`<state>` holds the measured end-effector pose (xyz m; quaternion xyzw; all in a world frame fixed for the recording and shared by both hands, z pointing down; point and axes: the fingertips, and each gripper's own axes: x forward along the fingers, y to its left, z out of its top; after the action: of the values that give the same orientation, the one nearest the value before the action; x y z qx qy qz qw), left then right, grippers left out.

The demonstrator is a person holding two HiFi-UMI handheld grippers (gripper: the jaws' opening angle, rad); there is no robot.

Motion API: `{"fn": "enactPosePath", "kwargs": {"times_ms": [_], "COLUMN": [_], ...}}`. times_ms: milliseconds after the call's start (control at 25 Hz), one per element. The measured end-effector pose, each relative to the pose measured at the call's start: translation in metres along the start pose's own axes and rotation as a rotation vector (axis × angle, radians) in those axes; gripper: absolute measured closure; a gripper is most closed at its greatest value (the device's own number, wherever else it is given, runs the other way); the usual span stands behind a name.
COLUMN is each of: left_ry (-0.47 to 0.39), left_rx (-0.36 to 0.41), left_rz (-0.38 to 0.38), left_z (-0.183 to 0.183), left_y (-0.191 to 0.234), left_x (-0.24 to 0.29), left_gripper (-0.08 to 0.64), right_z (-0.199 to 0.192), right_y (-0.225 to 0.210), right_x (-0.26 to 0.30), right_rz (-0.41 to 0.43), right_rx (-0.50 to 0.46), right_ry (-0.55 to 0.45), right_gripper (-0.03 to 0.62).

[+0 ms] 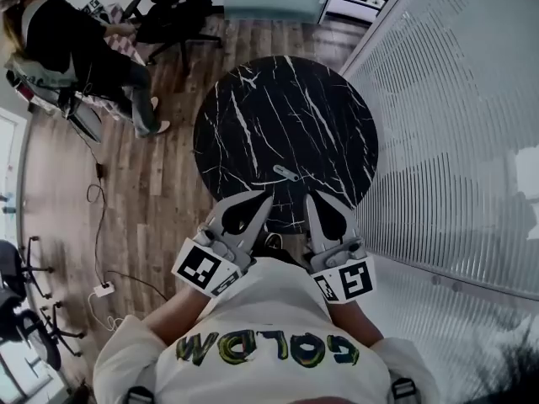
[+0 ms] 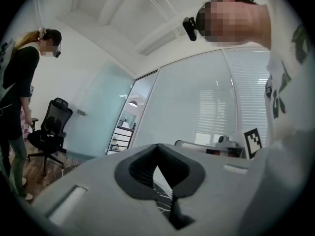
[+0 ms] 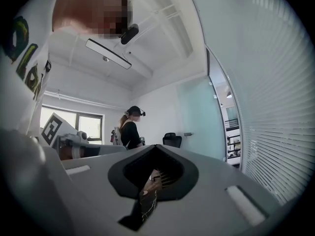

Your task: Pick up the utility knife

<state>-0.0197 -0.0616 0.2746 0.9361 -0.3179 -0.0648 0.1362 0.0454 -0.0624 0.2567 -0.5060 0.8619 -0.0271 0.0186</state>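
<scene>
The utility knife [image 1: 286, 173], a small grey piece, lies on the near part of the round black marble table [image 1: 253, 99]. Both grippers hover side by side at the table's near edge, pointing at it. My left gripper [image 1: 266, 199] is just short of the knife and to its left, and its jaws meet at the tip with nothing between them. My right gripper [image 1: 310, 199] sits just short of the knife and to its right, also shut and empty. In the left gripper view, the left gripper [image 2: 157, 146] shows only white-veined tabletop through its cutout. The right gripper [image 3: 156, 146] hides the knife too.
A person [image 1: 76, 40] stands by a black office chair [image 1: 173, 15] at the far left on the wooden floor. A cable and power strip [image 1: 103, 289] lie on the floor at left. A glass wall with blinds [image 1: 455, 141] runs close along the table's right.
</scene>
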Motion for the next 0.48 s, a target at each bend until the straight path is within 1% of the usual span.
{"fn": "enactPosePath", "kwargs": {"times_ms": [120, 480], "left_ry": [0.023, 0.107], "left_rx": [-0.002, -0.024], "left_rz": [0.001, 0.012], "left_z": [-0.01, -0.064], "left_y": [0.004, 0.029], "left_x": [0.008, 0.031], "left_gripper": [0.557, 0.557], "right_z": [-0.011, -0.067], "right_y": [-0.012, -0.038], "right_x": [0.002, 0.013], "right_rz": [0.003, 0.033], "right_rx": [-0.024, -0.024], "right_ry": [0.03, 0.142], "right_gripper": [0.591, 0.591]}}
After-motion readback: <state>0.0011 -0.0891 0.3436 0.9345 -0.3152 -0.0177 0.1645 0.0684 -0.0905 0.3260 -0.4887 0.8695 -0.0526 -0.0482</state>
